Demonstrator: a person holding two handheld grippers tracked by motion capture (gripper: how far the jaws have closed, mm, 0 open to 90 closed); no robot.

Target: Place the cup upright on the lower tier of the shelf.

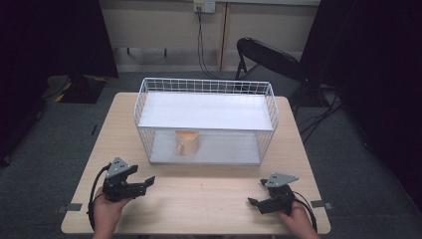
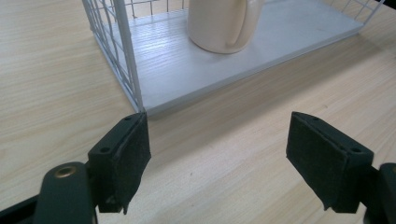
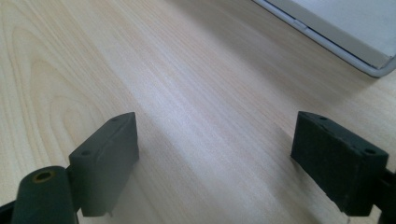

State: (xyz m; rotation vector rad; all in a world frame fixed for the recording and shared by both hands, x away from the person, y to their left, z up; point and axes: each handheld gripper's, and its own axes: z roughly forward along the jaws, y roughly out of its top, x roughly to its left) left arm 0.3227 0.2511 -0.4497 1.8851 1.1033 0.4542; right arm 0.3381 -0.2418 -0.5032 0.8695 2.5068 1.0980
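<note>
I see a pale wooden desk (image 1: 199,199) with one white wire rack (image 1: 205,119) standing on it, a rack with two flat white shelves, one up high and one down low. One cream mug with a handle (image 1: 187,142) stands upright on the low shelf, toward the left part of it, and the top shelf looks bare. I hold two grippers near my edge of the desk. My left gripper (image 1: 142,183) sits in front of the left end of the rack, and its two black jaws stand wide apart with nothing between them. From the left gripper view, the mug is ahead of it, just past the rack's front corner. My right gripper (image 1: 254,202) is near the right front of the desk, well apart from the rack, and its jaws are wide apart too, with only bare wood under them. Nobody told me the job, so I am only guessing. I think the mug is the thing to move, and nothing has been done to it yet. All the reaching, grabbing and lifting is left to do. I count one desk, one rack, two shelves, one mug, two grippers, and one black folding chair (image 1: 263,57) behind the desk.
</note>
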